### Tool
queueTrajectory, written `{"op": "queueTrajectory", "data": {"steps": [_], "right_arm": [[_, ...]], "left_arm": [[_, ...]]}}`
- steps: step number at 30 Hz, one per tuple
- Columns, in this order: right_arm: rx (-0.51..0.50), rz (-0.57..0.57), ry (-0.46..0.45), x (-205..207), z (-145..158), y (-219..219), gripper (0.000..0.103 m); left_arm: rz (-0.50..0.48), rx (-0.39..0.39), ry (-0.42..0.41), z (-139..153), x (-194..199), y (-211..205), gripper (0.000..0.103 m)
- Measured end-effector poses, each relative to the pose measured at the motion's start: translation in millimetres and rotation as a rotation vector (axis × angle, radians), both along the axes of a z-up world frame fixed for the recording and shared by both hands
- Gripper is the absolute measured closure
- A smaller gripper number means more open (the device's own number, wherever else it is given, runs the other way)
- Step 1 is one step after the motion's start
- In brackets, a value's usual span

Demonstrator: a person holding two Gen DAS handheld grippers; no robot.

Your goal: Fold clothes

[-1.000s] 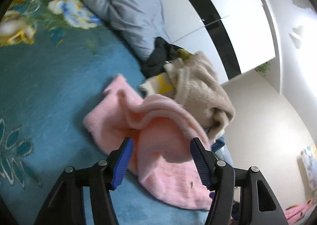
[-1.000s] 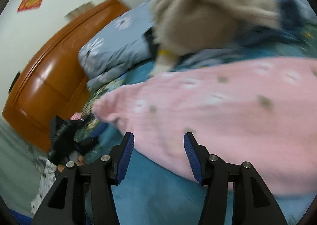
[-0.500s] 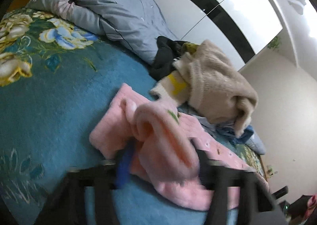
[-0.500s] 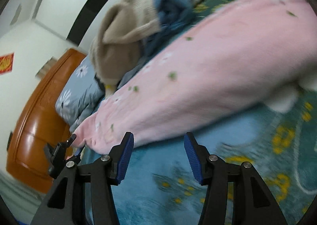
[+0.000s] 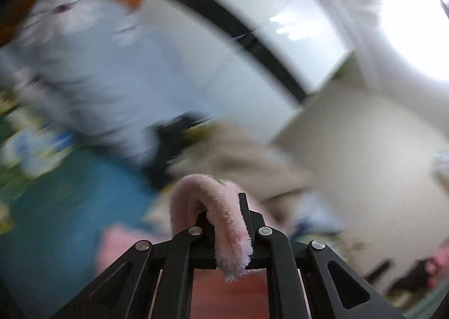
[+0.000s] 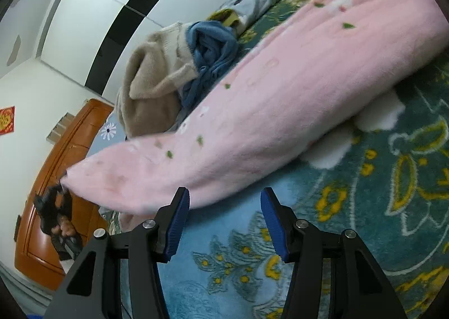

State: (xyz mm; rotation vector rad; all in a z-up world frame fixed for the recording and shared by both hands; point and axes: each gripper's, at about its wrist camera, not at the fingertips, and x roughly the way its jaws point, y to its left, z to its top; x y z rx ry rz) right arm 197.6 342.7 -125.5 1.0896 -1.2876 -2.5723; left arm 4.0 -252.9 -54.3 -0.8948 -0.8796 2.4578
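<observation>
No legible text, label, brand or number appears in either view. The only sign-like item is a red square paper with a gold figure, fixed to the white wall to the left of the wooden headboard in the right wrist view; the figure is too small and distorted to read. The left wrist view is heavily motion-blurred, and no characters can be made out there.
</observation>
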Motion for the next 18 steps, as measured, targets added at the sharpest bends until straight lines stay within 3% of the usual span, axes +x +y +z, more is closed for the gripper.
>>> {"op": "queueTrajectory", "data": {"steps": [2, 5, 7, 13, 16, 18], "right_arm": [[-0.031, -0.015, -0.015, 3.6, -8.7, 3.7, 0.049], [-0.037, -0.003, -0.025, 5.3, -12.2, 5.4, 0.049], [-0.015, 0.013, -0.028, 2.0, -7.9, 3.8, 0.049], [-0.011, 0.030, -0.031, -4.2, -6.6, -1.2, 0.049], [-0.016, 0.020, -0.034, -2.3, -8.1, -0.1, 0.049], [-0.020, 0.014, -0.036, -0.9, -9.0, 0.6, 0.049]], "left_arm": [[0.057, -0.054, -0.145, -44.9, -0.7, -14.9, 0.093], [0.101, -0.019, -0.275, -99.9, 14.9, -37.7, 0.093], [0.083, 0.062, -0.267, -105.9, 20.3, -45.4, 0.092], [-0.011, 0.076, -0.199, -54.6, -22.6, -16.5, 0.092], [-0.108, 0.097, -0.106, -1.8, -51.9, 12.8, 0.092], [-0.203, 0.126, 0.038, 43.1, -54.8, 32.9, 0.093]]}}
